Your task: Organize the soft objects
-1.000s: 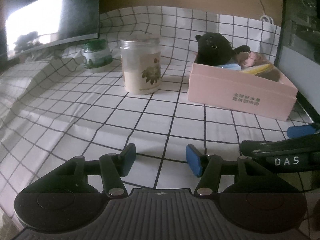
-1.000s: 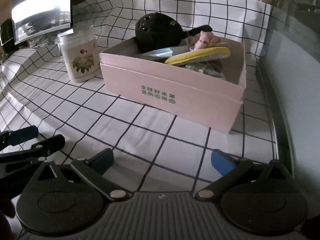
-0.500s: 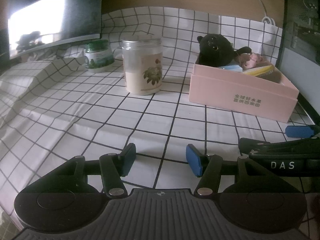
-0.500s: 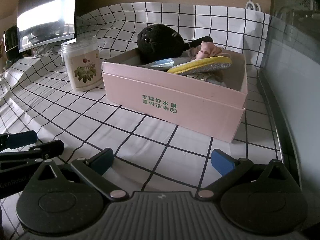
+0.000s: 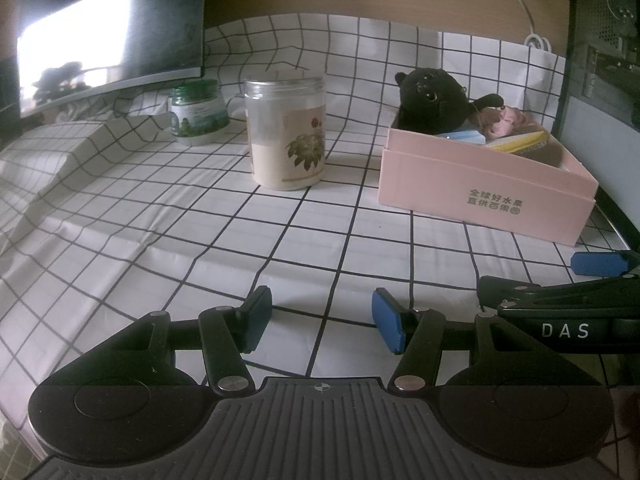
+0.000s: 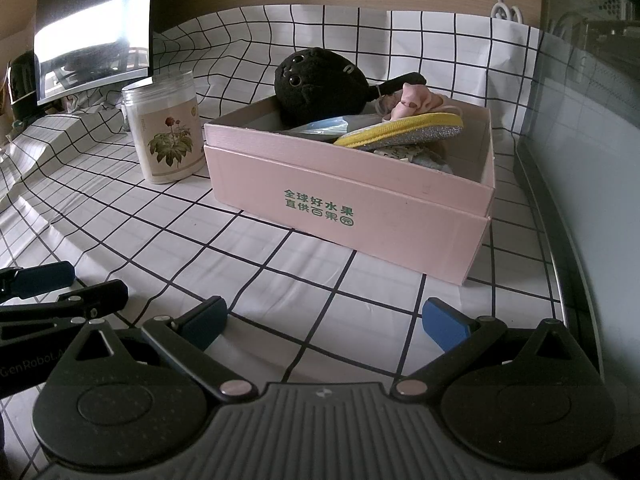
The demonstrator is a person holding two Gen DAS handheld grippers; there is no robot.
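Note:
A pink cardboard box (image 6: 352, 208) (image 5: 480, 196) stands on the checked cloth at the right. Inside it lie a black plush cat (image 6: 316, 84) (image 5: 432, 100), a pink fabric piece (image 6: 416, 100), a yellow and silver sponge pad (image 6: 404, 130) and a pale blue item (image 6: 324, 126). My left gripper (image 5: 320, 316) hovers open over bare cloth, well short of the box, with nothing between its fingers. My right gripper (image 6: 324, 320) is open too, just in front of the box, empty. Each gripper shows at the edge of the other's view.
A clear jar with a flower label (image 5: 286, 136) (image 6: 166, 140) stands left of the box. Behind it sits a small green-lidded jar (image 5: 196, 114). A monitor (image 5: 104, 36) rises at the back left, a dark upright panel (image 6: 580, 140) borders the right side.
Both views have tipped up slightly, so the box and jars sit lower in frame. Neither gripper's opening has changed, and nothing on the cloth has moved.

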